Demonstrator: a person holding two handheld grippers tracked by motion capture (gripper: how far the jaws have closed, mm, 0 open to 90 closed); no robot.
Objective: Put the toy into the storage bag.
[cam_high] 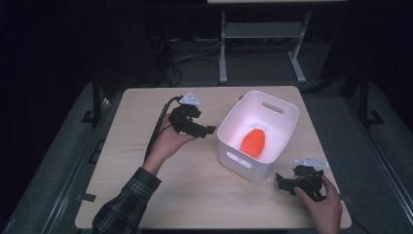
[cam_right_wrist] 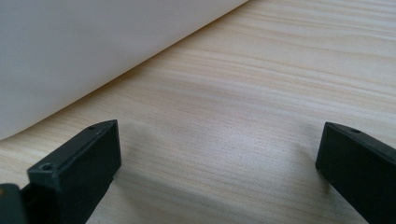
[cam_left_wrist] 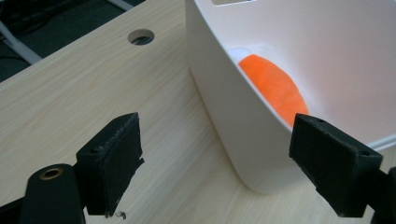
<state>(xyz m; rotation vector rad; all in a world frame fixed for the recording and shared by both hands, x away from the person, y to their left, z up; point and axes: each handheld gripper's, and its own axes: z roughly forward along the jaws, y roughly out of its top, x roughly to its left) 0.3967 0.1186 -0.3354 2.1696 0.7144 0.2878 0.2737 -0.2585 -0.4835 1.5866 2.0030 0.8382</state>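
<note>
Orange soft object [cam_high: 253, 142] lying on the floor of a white plastic bin [cam_high: 229, 127] on a pale wooden table [cam_high: 146, 195]. From the left gripper [cam_high: 210, 129], held raised above the table just beside the bin's near wall, the object lies ahead and across to the far side of the rim, below the level of the jaws. In the left gripper view its long axis [cam_left_wrist: 275, 88] runs away from the jaws, slightly slanted, and the bin's wall [cam_left_wrist: 224, 107] stands between the two pads. The left jaws are spread wide and hold nothing, touching nothing.

Right gripper [cam_high: 282, 183] sits low at the table near the bin's front corner, pointing toward it; the bin's outer wall [cam_right_wrist: 93, 51] lies ahead and to one side of its jaws, which are also wide apart and empty, with bare tabletop between them.

Judging by position, the left gripper is nearer the orange object and better placed to reach over the rim and down to it.
</note>
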